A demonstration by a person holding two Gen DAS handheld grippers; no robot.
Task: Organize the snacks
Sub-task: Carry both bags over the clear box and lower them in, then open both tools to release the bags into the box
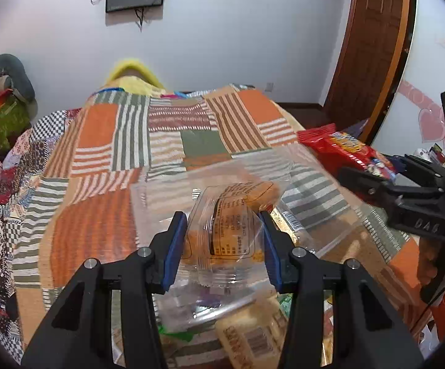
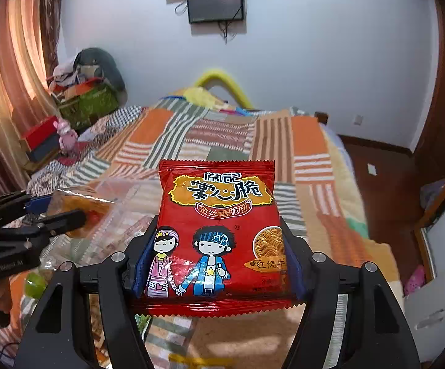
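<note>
My left gripper (image 1: 225,241) is shut on a clear wrapper with an orange pastry (image 1: 227,230) and holds it above a large clear zip bag (image 1: 314,212) lying on the bed. My right gripper (image 2: 218,261) is shut on a red crispy-noodle packet (image 2: 219,230) with cartoon children on it, held level above the bed. The red packet (image 1: 345,149) and the right gripper show at the right of the left wrist view. The left gripper (image 2: 53,212) with its pastry (image 2: 81,209) shows at the left of the right wrist view.
A patchwork quilt (image 1: 130,153) covers the bed. More wrapped snacks (image 1: 250,338) lie on the near edge below the left gripper. Boxes and clutter (image 2: 78,98) stand at the far left; a wooden door (image 1: 373,46) is at the right.
</note>
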